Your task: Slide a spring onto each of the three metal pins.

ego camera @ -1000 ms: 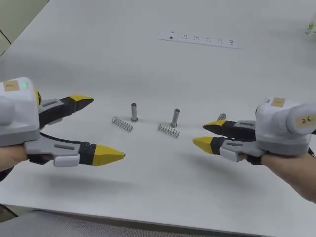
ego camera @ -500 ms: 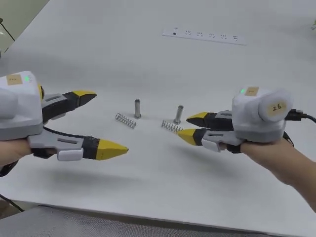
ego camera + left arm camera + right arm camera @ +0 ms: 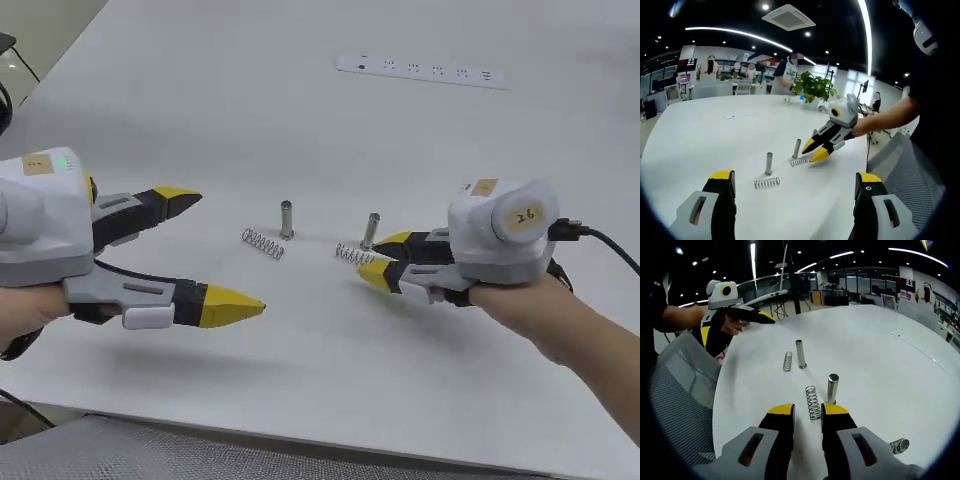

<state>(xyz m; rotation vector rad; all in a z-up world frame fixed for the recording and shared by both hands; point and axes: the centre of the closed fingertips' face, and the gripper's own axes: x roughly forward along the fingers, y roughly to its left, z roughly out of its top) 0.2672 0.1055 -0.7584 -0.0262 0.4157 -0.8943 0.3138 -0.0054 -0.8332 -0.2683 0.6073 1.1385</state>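
Two upright metal pins (image 3: 287, 220) (image 3: 372, 230) stand mid-table, each with a loose spring lying beside it (image 3: 262, 243) (image 3: 350, 254). My right gripper (image 3: 378, 257) is open by a narrow gap, its yellow tips just short of the right-hand spring (image 3: 813, 402) and pin (image 3: 832, 387), with nothing between the jaws. A small coiled piece (image 3: 899, 445) lies by its right side. My left gripper (image 3: 215, 250) hovers wide open and empty, left of the other pin (image 3: 768, 163) and spring (image 3: 766, 183). The left gripper view has the right gripper (image 3: 820, 147) at the far spring (image 3: 799, 160).
A white power strip (image 3: 420, 72) lies at the back of the white table (image 3: 300, 380). A grey mesh chair (image 3: 150, 450) sits below the table's front edge. People and a potted plant (image 3: 812, 87) are far behind the table.
My right gripper has moved left and forward to the right-hand spring, and now hides the third pin that stood to the right. The left gripper has stayed about where it was.
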